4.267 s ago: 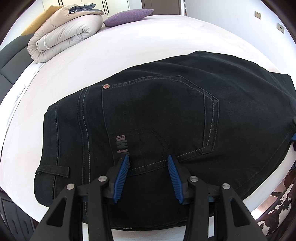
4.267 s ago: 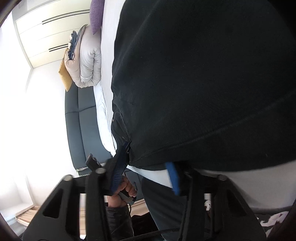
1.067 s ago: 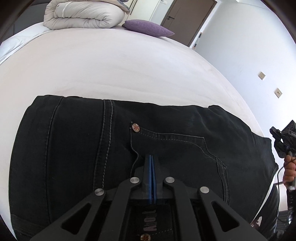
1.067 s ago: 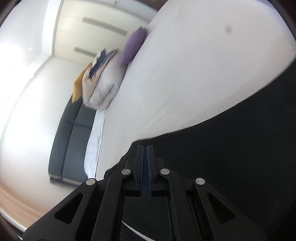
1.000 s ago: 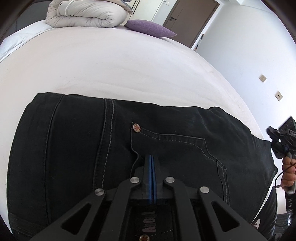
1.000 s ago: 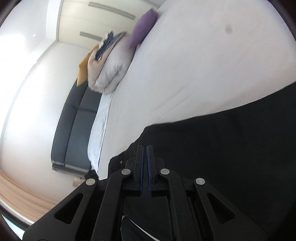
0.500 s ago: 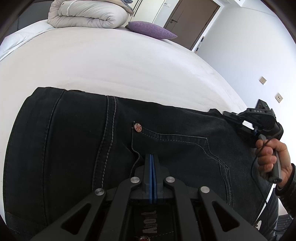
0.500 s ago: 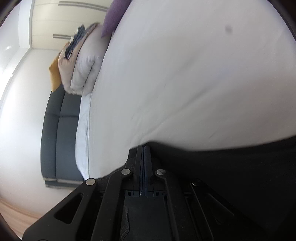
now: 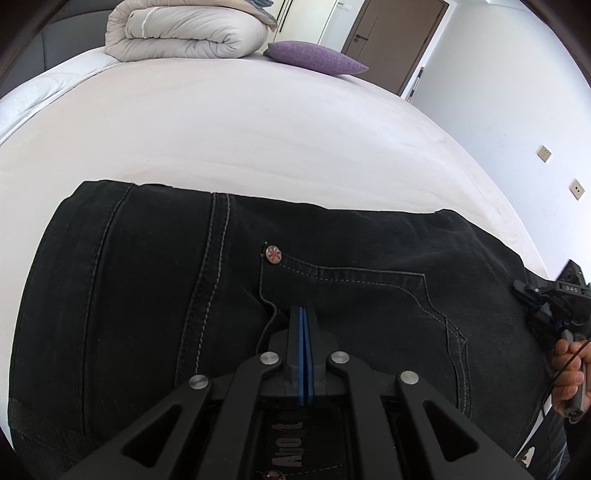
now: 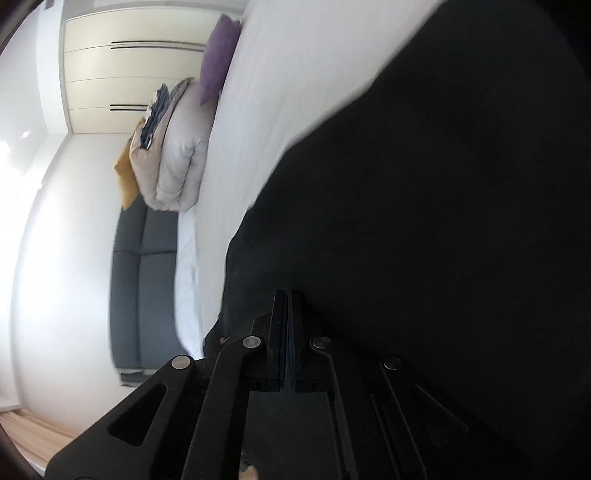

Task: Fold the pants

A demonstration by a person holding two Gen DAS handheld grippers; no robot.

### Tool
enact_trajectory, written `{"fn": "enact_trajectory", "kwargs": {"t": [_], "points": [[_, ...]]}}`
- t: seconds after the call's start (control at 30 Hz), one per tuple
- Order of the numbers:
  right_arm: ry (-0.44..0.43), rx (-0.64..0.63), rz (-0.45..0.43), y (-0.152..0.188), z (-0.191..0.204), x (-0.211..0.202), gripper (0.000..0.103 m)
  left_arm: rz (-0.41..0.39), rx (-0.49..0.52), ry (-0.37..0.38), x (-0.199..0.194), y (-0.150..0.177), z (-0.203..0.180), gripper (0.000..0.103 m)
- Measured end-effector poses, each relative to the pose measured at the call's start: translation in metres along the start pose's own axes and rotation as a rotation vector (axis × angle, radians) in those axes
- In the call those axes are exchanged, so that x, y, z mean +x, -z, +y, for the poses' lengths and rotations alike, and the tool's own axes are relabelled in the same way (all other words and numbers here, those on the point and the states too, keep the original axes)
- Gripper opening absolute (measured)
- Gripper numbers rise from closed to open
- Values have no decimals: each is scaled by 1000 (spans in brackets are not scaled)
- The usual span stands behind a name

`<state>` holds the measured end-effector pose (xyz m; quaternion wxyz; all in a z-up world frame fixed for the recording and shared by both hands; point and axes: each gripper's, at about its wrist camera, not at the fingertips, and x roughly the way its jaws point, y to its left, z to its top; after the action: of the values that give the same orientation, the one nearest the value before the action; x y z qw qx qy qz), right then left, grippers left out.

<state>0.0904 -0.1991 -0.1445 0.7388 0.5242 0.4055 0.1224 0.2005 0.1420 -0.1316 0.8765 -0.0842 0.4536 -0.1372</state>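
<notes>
Right now the pants (image 9: pixel 332 295) are lying folded into a wide dark slab near the front edge of the bed (image 9: pixel 258 129), long axis running side to side across it, with the pocket (image 9: pixel 354 306) and its rivet (image 9: pixel 273 254) facing up. The left gripper (image 9: pixel 303 314) is hovering low over the middle of that slab, just behind the pocket's corner, its blue pads clenched flat together with no cloth showing between them; whether the tips are actually pressing on the denim I cannot tell. The right gripper (image 10: pixel 287 295) is coming in tilted and blurred at the right-hand end of the pants, jaws likewise clenched on nothing, the black fabric filling everything ahead and to the right of it. From the left wrist view it is showing at the far right rim, with the person's hand (image 9: pixel 570 376) wrapped round its handle. So the slab is stretching from one gripper to the other: the left is nearer the waist end and the pocket, the right nearer the opposite short end. Any further fold, I would judge, is turning on bringing one short end along that long axis toward the other. A duvet (image 9: pixel 184 33) and a cushion (image 9: pixel 314 59) are sitting well apart at the head of the bed.
</notes>
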Motion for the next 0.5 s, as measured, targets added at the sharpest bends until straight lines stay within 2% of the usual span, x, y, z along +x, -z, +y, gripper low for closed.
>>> {"fn": "enact_trajectory", "kwargs": {"t": [0.07,0.2,0.3,0.37,0.43,0.47,0.5], "points": [[-26,95,-91,-31,-44,-61,0,2,-6,-3,0,-2,-2,6],[-42,203,-321,-63,-93,-149,0,4,-3,-17,-1,0,-4,6],[-55,256,-439,-75,-116,-196,0,2,-3,-22,0,0,-6,6],[-107,293,-492,-82,-127,-220,0,-1,-3,-23,-1,0,-6,6],[-30,264,-560,-86,-120,-238,0,-6,0,-28,-1,1,-7,6],[35,245,-627,-85,-116,-255,0,-9,3,-31,-2,2,-8,6],[49,273,-666,-82,-119,-268,0,-13,7,-34,-2,2,-9,6]]}}
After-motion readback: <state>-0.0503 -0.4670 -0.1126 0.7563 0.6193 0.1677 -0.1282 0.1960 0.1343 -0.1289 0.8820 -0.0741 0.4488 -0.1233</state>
